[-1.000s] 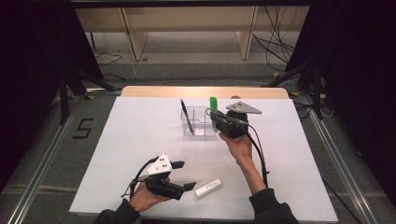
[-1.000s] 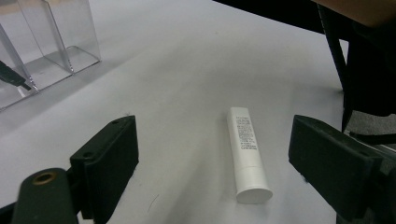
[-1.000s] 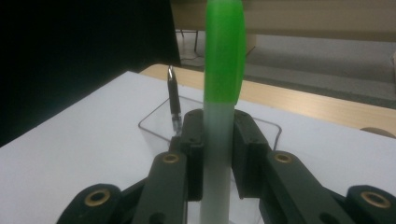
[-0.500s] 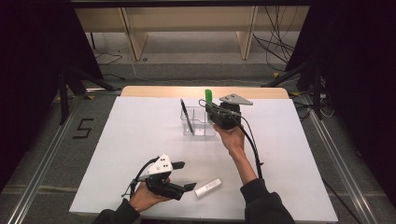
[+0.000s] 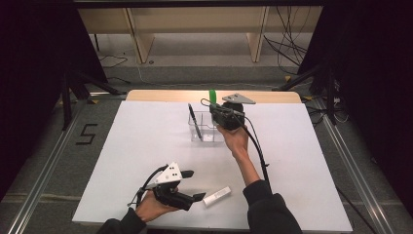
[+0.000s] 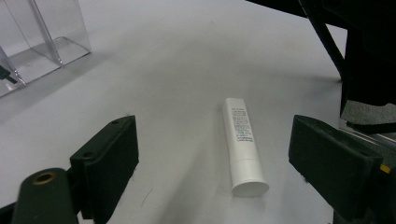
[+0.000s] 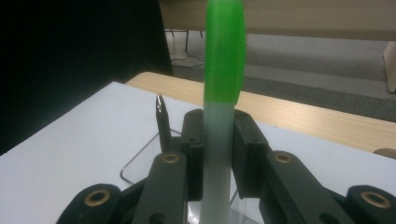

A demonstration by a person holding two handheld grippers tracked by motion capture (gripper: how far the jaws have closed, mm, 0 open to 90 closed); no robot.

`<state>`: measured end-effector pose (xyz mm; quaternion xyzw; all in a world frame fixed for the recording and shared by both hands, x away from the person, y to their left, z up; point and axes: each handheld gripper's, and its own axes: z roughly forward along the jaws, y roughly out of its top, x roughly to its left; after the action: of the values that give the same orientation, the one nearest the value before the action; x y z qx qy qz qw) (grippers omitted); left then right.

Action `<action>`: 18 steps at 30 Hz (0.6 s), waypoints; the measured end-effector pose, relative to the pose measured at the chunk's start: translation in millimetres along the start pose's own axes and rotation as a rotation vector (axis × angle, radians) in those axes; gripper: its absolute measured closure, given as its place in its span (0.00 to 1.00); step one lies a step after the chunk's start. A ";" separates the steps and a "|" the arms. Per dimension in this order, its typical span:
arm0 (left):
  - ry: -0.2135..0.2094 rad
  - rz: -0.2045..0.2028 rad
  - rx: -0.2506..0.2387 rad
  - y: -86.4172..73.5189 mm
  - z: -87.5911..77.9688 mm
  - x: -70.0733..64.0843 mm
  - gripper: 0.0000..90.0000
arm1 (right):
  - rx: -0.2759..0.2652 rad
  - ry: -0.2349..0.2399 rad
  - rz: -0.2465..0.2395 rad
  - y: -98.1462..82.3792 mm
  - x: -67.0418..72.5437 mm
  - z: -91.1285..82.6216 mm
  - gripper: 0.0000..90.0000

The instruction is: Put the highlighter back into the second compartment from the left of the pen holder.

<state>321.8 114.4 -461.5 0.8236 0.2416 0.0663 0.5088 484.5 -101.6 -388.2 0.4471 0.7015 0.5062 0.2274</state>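
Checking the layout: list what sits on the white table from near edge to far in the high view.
Left tongs → white tube → clear organizer holding a black pen → right tongs gripping the green-tipped stick.

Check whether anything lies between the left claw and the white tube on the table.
Nothing visible does. The left claw is open, and the white tube lies on the bare white table between its jaws, touching neither. The clear organizer stands well off to the side.
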 end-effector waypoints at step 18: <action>-0.004 0.011 0.016 -0.3 1.7 -1.4 0.17 | 0.025 -0.009 0.014 1.2 4.1 19.0 0.86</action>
<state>321.1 112.4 -462.3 0.8292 0.2364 0.0654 0.5022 497.6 -88.4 -393.9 0.4572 0.7037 0.4969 0.2212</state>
